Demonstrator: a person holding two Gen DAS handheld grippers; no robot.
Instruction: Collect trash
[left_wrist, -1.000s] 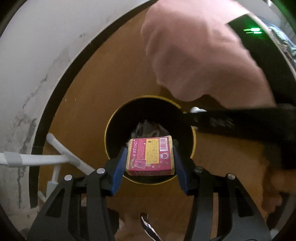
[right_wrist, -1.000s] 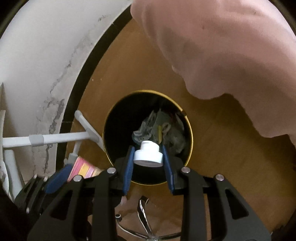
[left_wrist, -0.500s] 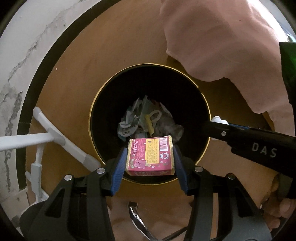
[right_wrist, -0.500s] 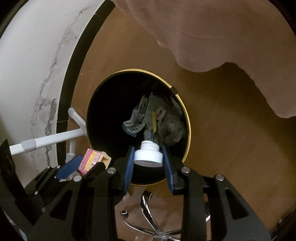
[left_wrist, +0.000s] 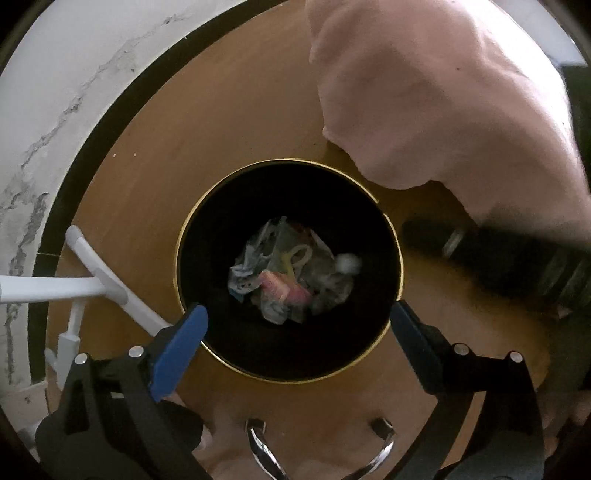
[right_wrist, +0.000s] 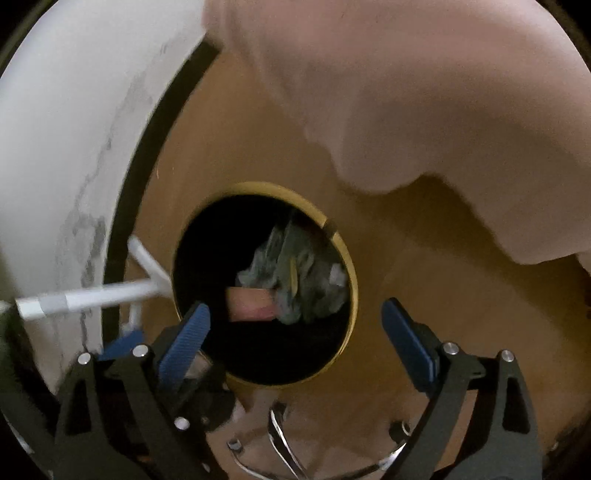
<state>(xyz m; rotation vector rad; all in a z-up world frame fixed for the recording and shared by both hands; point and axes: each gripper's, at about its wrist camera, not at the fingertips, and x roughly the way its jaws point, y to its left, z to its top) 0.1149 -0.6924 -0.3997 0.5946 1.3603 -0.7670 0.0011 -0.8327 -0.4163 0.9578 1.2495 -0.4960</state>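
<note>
Found the left tool (left_wrist: 297, 312) poised above a black bin (left_wrist: 288, 161) with a thin gold rim, blue pads spread wide and pinching nothing. Saw the same of the right tool (right_wrist: 295, 308): both ribbed blue pads far apart, nothing between them, aimed down at the bin (right_wrist: 351, 280) from a little to its right.

Looked straight down into the bin from the left wrist view and made out a heap of crumpled trash (left_wrist: 288, 273) at the bottom, greyish wrappers with a yellow loop on top. Noted a pink box (left_wrist: 284, 290), blurred, lying on the near part of that heap. Spotted a small white cap (left_wrist: 349, 263) at the heap's right edge, also blurred. From the right wrist view, caught the pink box (right_wrist: 251, 304) at the left of the heap and the white cap (right_wrist: 337, 275) at the right, both inside the bin and well below the rim.

Placed the bin on a brown wooden floor (left_wrist: 147, 166), with a white pipe frame (left_wrist: 55, 286) just left of it and a white marbled wall (left_wrist: 55, 92) with a dark skirting beyond. Glimpsed a chrome chair base (left_wrist: 258, 443) at the near edge. Noted a pink garment (left_wrist: 443, 110) filling the far right. Made out a dark blurred shape to the right of the bin in the left wrist view; could not tell more of it.
</note>
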